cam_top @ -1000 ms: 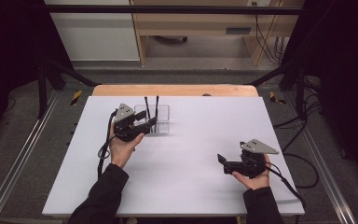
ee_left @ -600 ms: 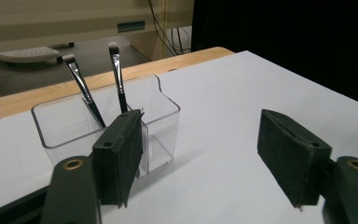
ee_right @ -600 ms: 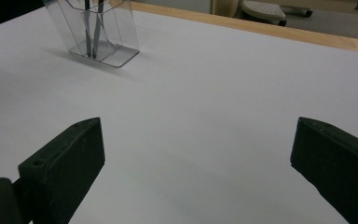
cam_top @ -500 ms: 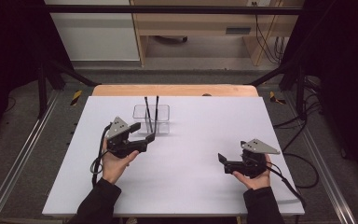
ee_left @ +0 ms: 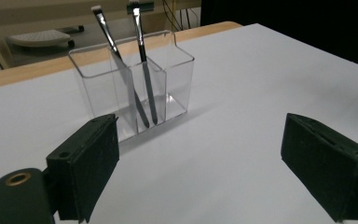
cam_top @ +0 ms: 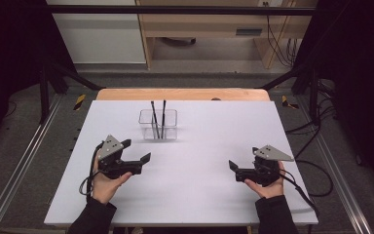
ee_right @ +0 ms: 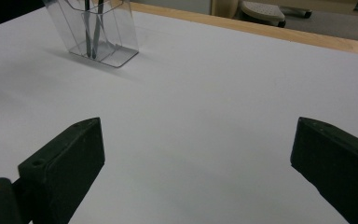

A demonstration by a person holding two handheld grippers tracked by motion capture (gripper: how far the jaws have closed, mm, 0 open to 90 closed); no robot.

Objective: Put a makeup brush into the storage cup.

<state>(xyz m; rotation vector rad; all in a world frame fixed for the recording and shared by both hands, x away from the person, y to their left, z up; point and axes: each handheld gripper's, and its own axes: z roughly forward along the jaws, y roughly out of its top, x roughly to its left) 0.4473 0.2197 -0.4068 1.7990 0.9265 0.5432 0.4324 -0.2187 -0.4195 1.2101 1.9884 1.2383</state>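
Note:
A clear plastic holder (cam_top: 170, 127) with compartments stands at the back middle of the white table (cam_top: 199, 200). Two dark brushes (cam_top: 154, 117) (cam_top: 163, 114) lean upright in it, bristles up. My left gripper (cam_top: 136, 150) is near and to the left of the holder, well apart from it. Its jaws have just been opening, stand wide and hold nothing. In the left gripper view the holder (ee_left: 177, 74) and both brushes (ee_left: 103, 28) (ee_left: 138, 32) lie beyond the open left gripper (ee_left: 200, 135). My right gripper (cam_top: 243, 158) rests at the near right, open and empty. The right gripper view shows the holder (ee_right: 121, 28) far off past the right gripper (ee_right: 196, 135).
A wooden edge (cam_top: 180, 93) borders the table's far side. Cables (cam_top: 316, 170) trail off the right side, and one loops by the left hand. Metal rails (cam_top: 24, 161) run along the floor on both sides, with furniture beyond the table.
My left gripper has drawn back from the holder toward the near left, and its jaws have spread wide. Both brushes stay in the holder. The right gripper has not moved.

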